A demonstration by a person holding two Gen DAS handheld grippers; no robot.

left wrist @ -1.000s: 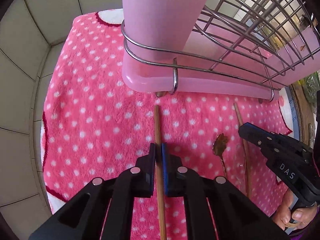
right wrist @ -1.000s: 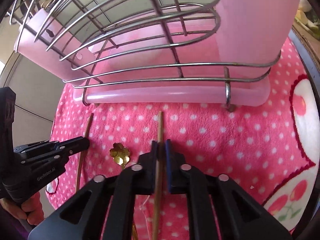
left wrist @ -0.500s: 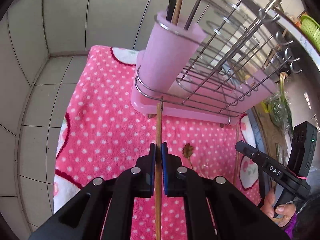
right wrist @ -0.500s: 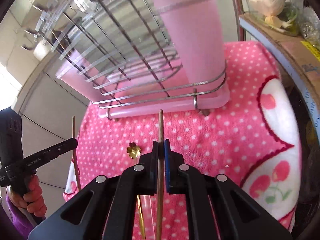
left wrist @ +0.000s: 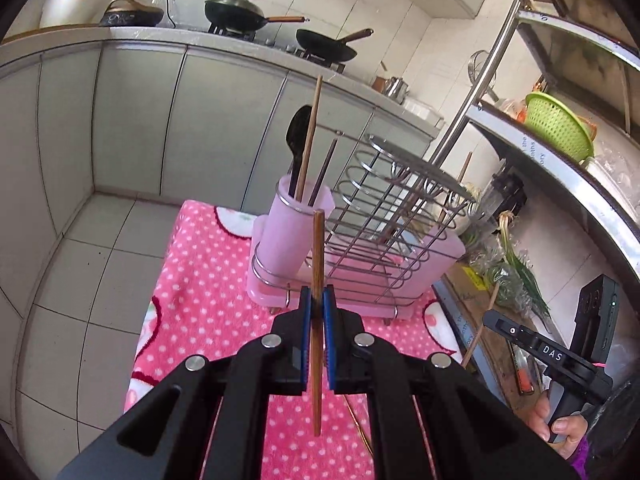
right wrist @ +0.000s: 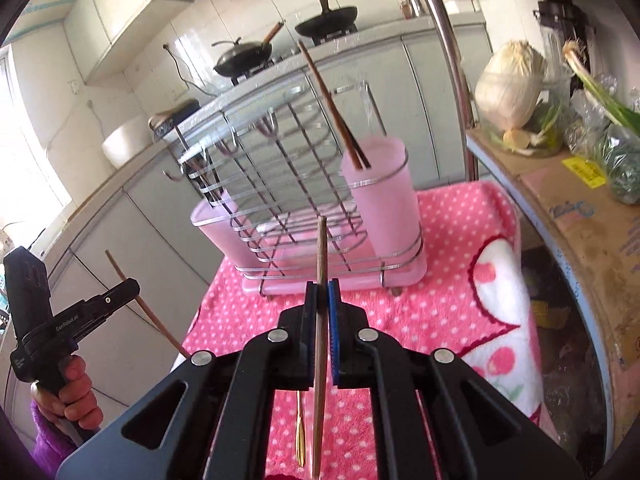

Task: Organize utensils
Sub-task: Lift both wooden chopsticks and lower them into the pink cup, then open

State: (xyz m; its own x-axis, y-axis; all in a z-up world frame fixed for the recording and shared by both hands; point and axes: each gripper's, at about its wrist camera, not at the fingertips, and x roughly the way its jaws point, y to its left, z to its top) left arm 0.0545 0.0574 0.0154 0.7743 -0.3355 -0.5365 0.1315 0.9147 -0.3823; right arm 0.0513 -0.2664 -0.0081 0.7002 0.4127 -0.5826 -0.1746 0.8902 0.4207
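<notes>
With each black two-finger gripper clamped tight on its own brown wooden chopstick, the left gripper (left wrist: 316,306) and the right gripper (right wrist: 321,300) hang above the pink polka-dot towel (left wrist: 208,280), short of the pink plastic utensil cup (left wrist: 290,236) at the end of the wire dish rack (left wrist: 396,216). Doing the step well probably means tipping each stick upright over the cup's mouth, clear of the black spoon (left wrist: 298,136) and chopsticks already standing there, and dropping one at a time. A slim gold-coloured fork (right wrist: 299,428) lies on the towel, not yet collected.
</notes>
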